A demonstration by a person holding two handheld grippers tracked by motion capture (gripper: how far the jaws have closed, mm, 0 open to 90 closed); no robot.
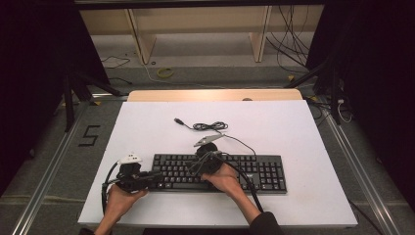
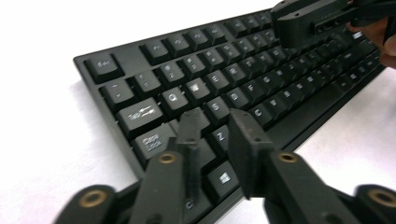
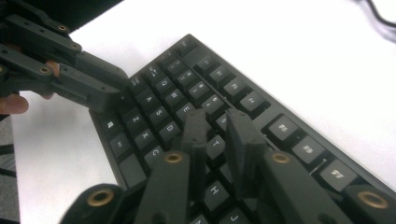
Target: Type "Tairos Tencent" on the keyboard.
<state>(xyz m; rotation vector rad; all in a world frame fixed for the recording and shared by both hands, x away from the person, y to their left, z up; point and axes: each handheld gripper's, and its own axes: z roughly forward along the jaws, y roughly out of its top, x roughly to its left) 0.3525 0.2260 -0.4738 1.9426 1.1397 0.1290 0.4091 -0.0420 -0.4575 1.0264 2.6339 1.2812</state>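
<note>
**Two grippers over the keyboard keys**

On the left side of the white desk we hold the left gripper at the left end of the black keyboard. In the left gripper view its fingers stand a little apart, with a narrow gap and nothing between them, and they hover just above the keys near Caps Lock and Z. The keyboard itself lies flat in the near middle of the desk, parallel to the near edge.

Moving right, our right gripper points to the left over the middle letter keys. In the right gripper view its fingers are also slightly spread and they pinch nothing; the tips are over the keys around G and H.

Farther right and far from us, the keyboard cable lies in a loose coil with its plug free on the desk.

To do this step well, we think each tip should come straight down on one key only. With the fingers spread, two keys may be pressed together, so we should aim with one finger and keep the two grippers apart from each other.
</note>
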